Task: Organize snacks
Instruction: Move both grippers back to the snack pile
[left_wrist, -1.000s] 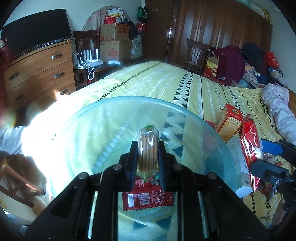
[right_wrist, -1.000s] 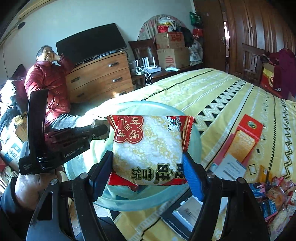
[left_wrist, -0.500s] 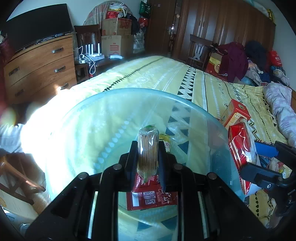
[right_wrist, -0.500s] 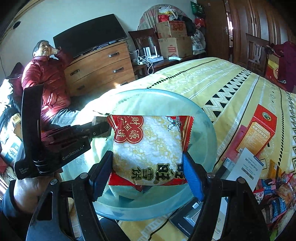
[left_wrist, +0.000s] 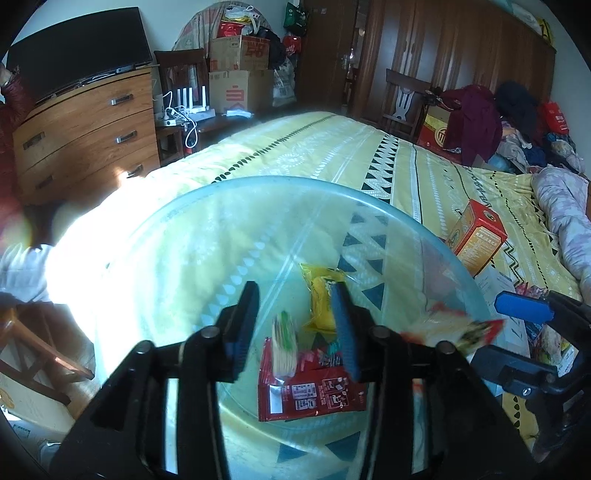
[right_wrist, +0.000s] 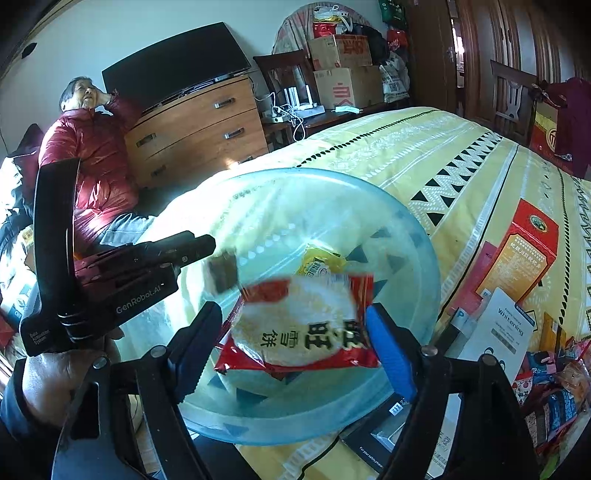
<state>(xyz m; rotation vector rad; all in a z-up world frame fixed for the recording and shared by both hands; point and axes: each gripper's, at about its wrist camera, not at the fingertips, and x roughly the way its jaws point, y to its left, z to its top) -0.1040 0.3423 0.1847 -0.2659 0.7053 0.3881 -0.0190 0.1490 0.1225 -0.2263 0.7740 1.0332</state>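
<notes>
Over the clear bowl (left_wrist: 258, 206) near the bed's (left_wrist: 332, 147) foot edge: left gripper (left_wrist: 295, 325) just opened, fingers apart, small stick snack pack (left_wrist: 283, 347) loose and blurred between them. Right gripper (right_wrist: 295, 343) just opened too, rice cracker packet (right_wrist: 303, 321) slipping free above the bowl. Red packet (left_wrist: 314, 395) and yellow packet (left_wrist: 320, 295) inside.

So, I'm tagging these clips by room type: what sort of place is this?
A lived-in bedroom, most likely in a home. A bed with a yellow patterned bedspread fills the middle, a wooden dresser holding a television stands by the wall, and dark wardrobes line the far side.
</notes>
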